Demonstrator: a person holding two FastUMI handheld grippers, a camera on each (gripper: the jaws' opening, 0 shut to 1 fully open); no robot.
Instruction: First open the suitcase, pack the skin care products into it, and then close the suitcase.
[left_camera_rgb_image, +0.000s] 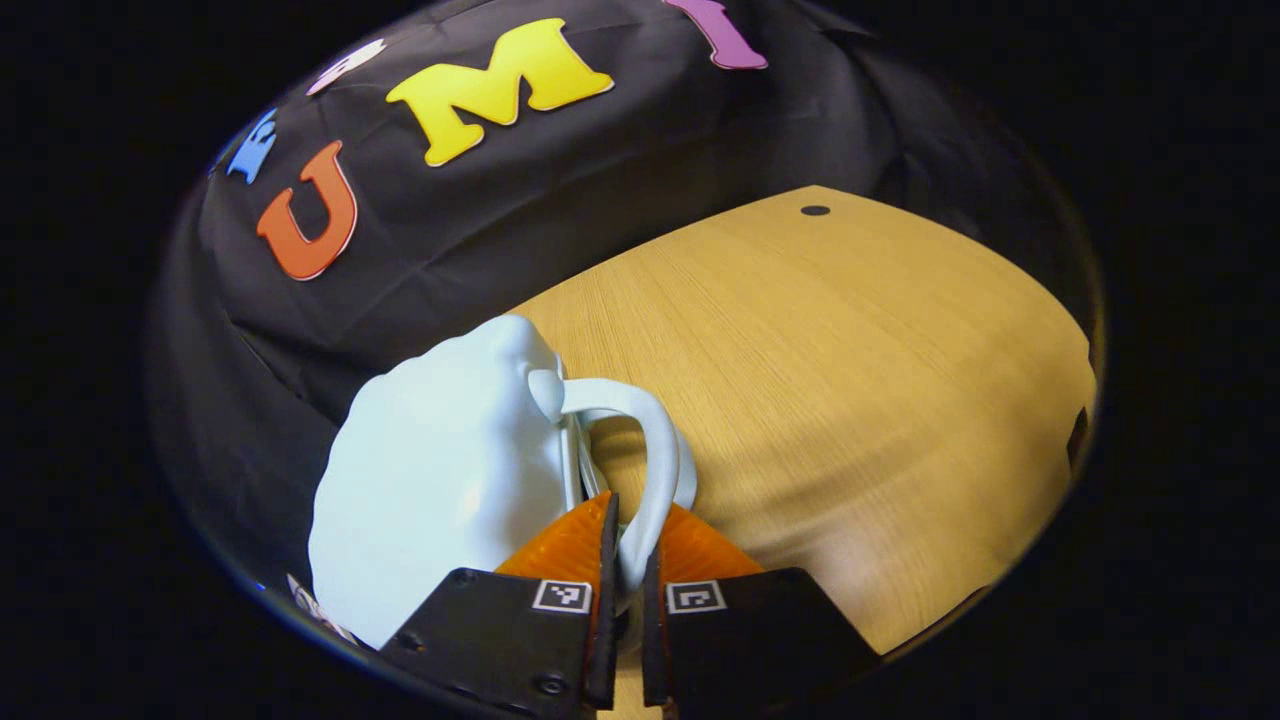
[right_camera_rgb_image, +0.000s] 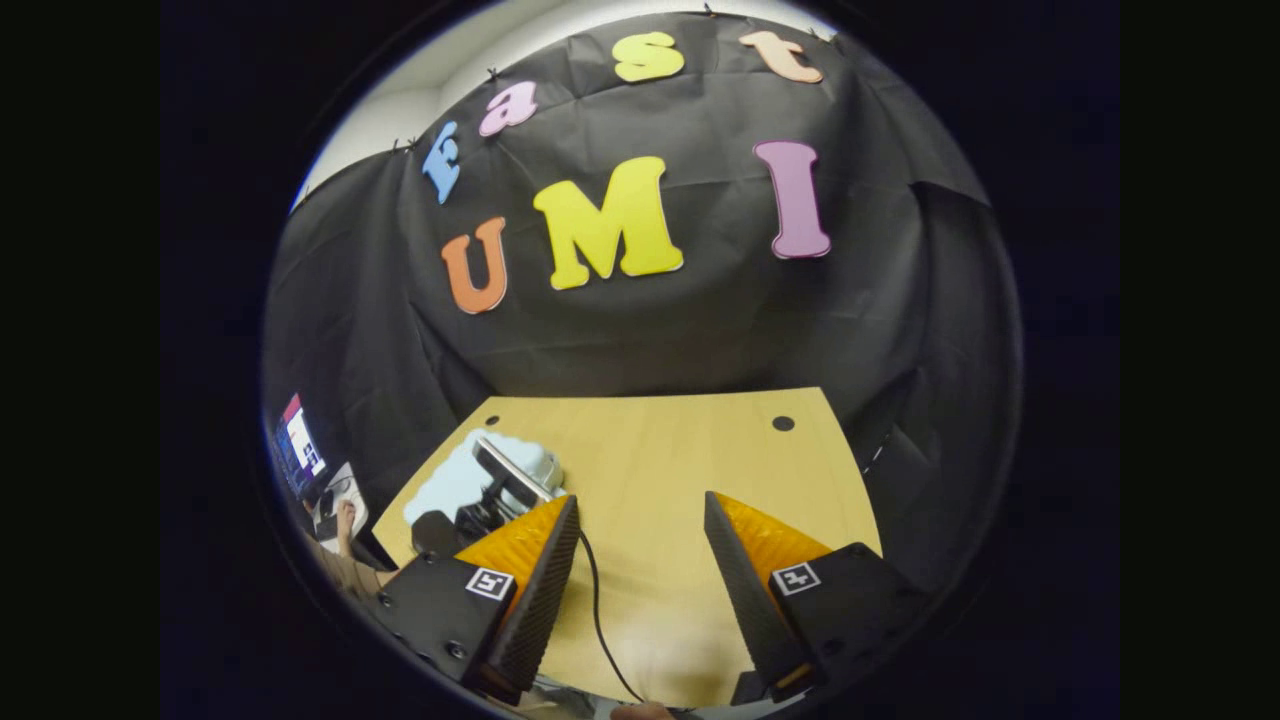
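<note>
A small pale blue suitcase (left_camera_rgb_image: 440, 480) lies closed on the wooden table (left_camera_rgb_image: 850, 350) near its left edge. Its white loop handle (left_camera_rgb_image: 655, 450) runs between the orange fingers of my left gripper (left_camera_rgb_image: 630, 505), which is shut on it. In the right gripper view the same suitcase (right_camera_rgb_image: 450, 480) sits at the table's far left, with the left gripper (right_camera_rgb_image: 505, 480) down on it. My right gripper (right_camera_rgb_image: 640, 500) hovers open over the middle of the table (right_camera_rgb_image: 660, 450), nothing between its fingers.
A thin black cable (right_camera_rgb_image: 600, 610) trails across the table towards the near edge. Black cloth walls close the back and sides. A round hole (right_camera_rgb_image: 783, 423) marks the table's far right corner. A screen (right_camera_rgb_image: 300, 445) and a person's hand (right_camera_rgb_image: 345, 520) are off to the left.
</note>
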